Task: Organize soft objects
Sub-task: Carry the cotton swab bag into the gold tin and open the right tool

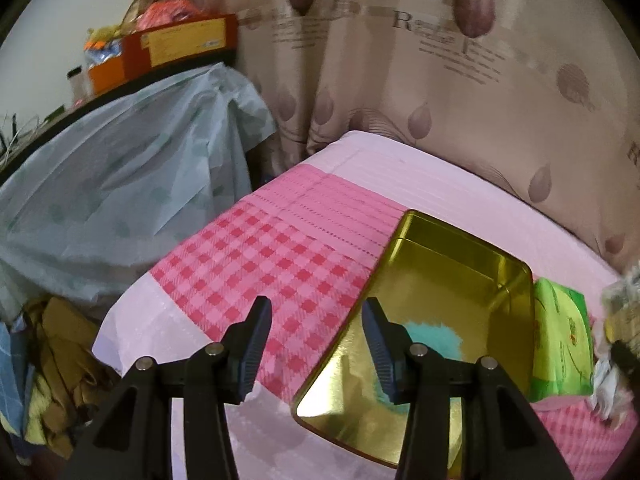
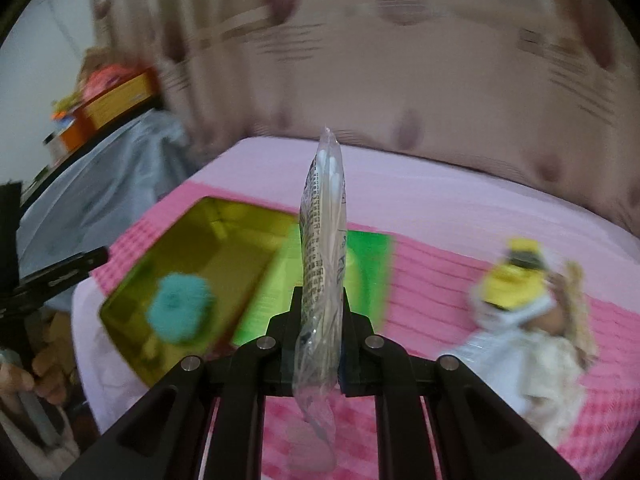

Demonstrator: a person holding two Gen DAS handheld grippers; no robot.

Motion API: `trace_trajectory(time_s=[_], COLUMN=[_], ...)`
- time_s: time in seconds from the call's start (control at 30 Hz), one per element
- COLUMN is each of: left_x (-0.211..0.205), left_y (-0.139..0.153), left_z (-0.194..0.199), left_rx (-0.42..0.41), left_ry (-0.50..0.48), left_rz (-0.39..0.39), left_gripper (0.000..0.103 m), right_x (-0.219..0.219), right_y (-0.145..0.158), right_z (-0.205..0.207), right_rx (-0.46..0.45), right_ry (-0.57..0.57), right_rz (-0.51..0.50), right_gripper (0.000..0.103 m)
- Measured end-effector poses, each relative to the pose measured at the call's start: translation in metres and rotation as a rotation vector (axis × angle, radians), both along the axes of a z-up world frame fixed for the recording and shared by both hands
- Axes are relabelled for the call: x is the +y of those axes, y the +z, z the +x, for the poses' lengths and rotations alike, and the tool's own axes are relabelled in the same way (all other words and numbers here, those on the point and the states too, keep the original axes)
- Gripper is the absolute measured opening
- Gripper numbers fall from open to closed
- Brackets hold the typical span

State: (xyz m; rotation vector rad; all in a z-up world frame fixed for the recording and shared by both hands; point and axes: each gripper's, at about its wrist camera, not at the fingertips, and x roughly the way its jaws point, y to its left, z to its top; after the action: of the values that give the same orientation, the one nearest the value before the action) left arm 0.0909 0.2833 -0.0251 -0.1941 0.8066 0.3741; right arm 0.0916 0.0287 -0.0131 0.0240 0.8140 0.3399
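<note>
Right gripper [image 2: 320, 300] is clamped on a clear, printed bag of cotton swabs [image 2: 325, 240] – standing upright, edge-on, white tips up top. Below-left of it, the gold tin [image 2: 208, 248] holds a fuzzy teal puff [image 2: 180, 312].

This is a lived-in room of a home, most likely a bedroom. A bed covered in a pink sheet with a red-and-pink checked panel [image 1: 256, 264] fills the middle of the frame. Behind it hangs a beige curtain printed with mauve teardrop shapes and lettering [image 1: 420, 80]. At the upper left a piece of furniture draped in pale blue plastic sheeting [image 1: 120, 184] carries a red and yellow cardboard box [image 1: 180, 42] and household clutter. Crumpled clothes [image 1: 52, 376] lie heaped at the lower left.
</note>
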Motion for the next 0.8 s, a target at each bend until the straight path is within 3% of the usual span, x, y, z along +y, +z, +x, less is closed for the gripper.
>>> trace_trajectory(time_s=[0.23,0.43,0.8], left_x=[0.019,0.027,0.026], left_y=[-0.005,-0.007,-0.010], left_z=[-0.001,-0.002,0.001], left_rx=[0.024,0.021,0.031], left_ry=[0.080,0.119,0.108], left_rz=[-0.045,-0.057,-0.065], left_gripper=[0.048,0.048,0.048], right_x=[0.078,0.124,0.158], right_y=[-0.018,-0.042,-0.071], right_z=[0.023,0.041,0.063], right_rx=[0.052,0.081,0.111], right_ry=[0.134,0.190,0.198], right_rz=[-0.015,-0.089,-0.170], right_gripper=[0.012,0.012,0.014])
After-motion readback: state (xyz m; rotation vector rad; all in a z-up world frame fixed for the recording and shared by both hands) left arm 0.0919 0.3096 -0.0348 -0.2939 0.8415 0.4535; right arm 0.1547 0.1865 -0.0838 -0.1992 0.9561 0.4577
